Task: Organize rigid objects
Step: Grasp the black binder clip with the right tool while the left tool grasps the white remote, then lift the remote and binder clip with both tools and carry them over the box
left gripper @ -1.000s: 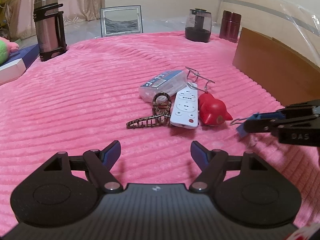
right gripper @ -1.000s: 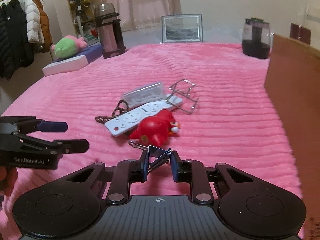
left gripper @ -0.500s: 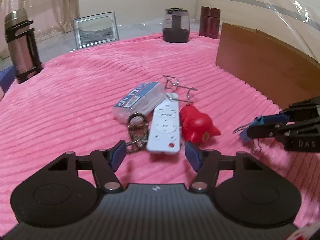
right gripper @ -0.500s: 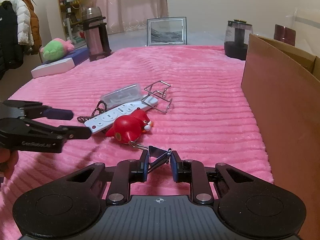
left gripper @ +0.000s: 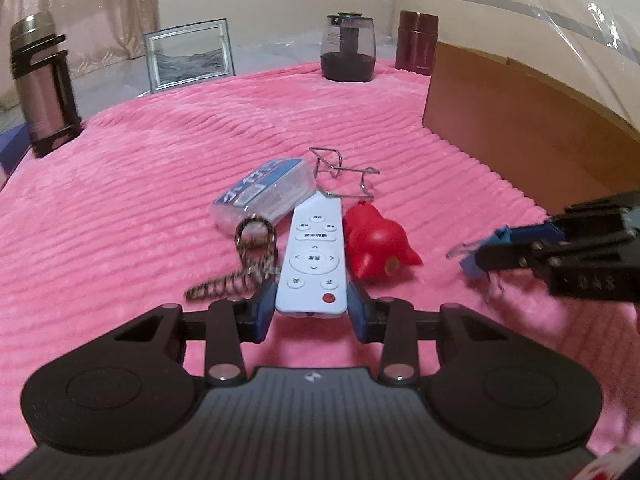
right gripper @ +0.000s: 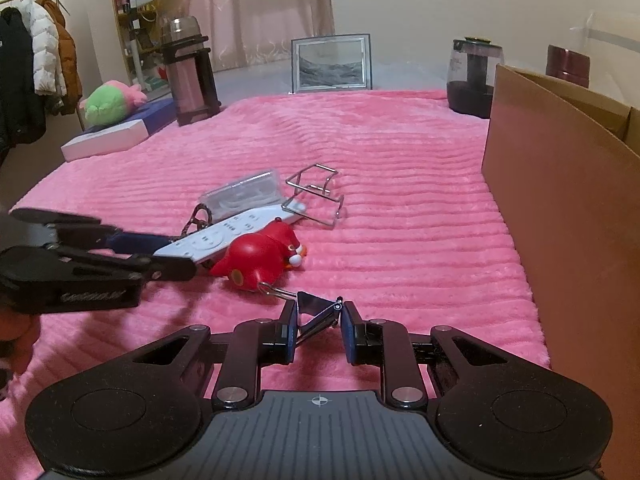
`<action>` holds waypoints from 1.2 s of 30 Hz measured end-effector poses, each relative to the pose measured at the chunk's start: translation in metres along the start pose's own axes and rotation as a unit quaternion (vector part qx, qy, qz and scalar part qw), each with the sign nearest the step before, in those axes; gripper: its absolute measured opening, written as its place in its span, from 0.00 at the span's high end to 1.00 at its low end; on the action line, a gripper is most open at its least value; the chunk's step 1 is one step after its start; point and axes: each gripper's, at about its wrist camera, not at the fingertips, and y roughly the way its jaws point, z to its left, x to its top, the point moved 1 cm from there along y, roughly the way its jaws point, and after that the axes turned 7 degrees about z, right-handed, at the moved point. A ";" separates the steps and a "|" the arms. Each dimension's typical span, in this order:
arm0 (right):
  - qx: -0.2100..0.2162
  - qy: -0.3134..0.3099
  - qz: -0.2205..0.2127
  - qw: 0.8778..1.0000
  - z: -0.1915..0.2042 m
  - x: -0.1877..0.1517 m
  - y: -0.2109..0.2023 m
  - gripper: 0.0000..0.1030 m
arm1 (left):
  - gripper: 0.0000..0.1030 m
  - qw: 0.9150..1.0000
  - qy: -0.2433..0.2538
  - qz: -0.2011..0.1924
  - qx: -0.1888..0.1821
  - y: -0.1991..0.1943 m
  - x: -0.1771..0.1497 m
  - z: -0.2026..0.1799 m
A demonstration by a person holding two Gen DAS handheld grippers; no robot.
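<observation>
A white remote (left gripper: pixel 313 255) lies on the pink blanket, beside a red bird toy (left gripper: pixel 376 244), a patterned hair claw (left gripper: pixel 244 264), a clear plastic case (left gripper: pixel 264 194) and a wire holder (left gripper: pixel 344 172). My left gripper (left gripper: pixel 312 310) has its blue pads on both sides of the remote's near end, closed against it. My right gripper (right gripper: pixel 319 330) is shut on a binder clip (right gripper: pixel 316 314) and holds it above the blanket, just right of the red bird toy (right gripper: pixel 260 258). The remote (right gripper: pixel 224 236) and the left gripper also show in the right wrist view.
An open cardboard box (right gripper: pixel 560 184) stands along the right side. A thermos (left gripper: pixel 40 84), a picture frame (left gripper: pixel 190 54), a dark jar (left gripper: pixel 347 48) and a maroon canister (left gripper: pixel 416 44) stand at the back. A plush toy (right gripper: pixel 108 102) lies on a flat box far left.
My left gripper moved forward to the remote and closed around its near end. My right gripper lifted slightly rightward with the binder clip, nearer the box.
</observation>
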 end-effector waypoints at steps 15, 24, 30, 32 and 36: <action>0.007 -0.007 -0.003 1.000 0.013 -0.016 -0.027 0.82 | 0.68 0.999 -0.042 0.015 0.008 -0.062 -0.078 -0.022; 0.003 0.001 0.001 1.000 0.008 -0.022 -0.028 0.82 | 0.56 1.000 -0.023 0.008 0.008 -0.032 -0.042 -0.021; 0.005 0.000 0.000 1.000 0.007 -0.020 -0.024 0.82 | 0.56 1.000 -0.021 0.023 0.006 -0.005 -0.027 -0.020; 0.004 -0.002 0.000 1.000 0.006 -0.020 -0.022 0.82 | 0.56 0.999 -0.022 0.028 0.009 0.000 -0.026 -0.019; 0.005 0.002 0.001 1.000 0.004 -0.019 -0.020 0.82 | 0.58 0.999 -0.032 0.035 0.003 0.006 -0.025 -0.015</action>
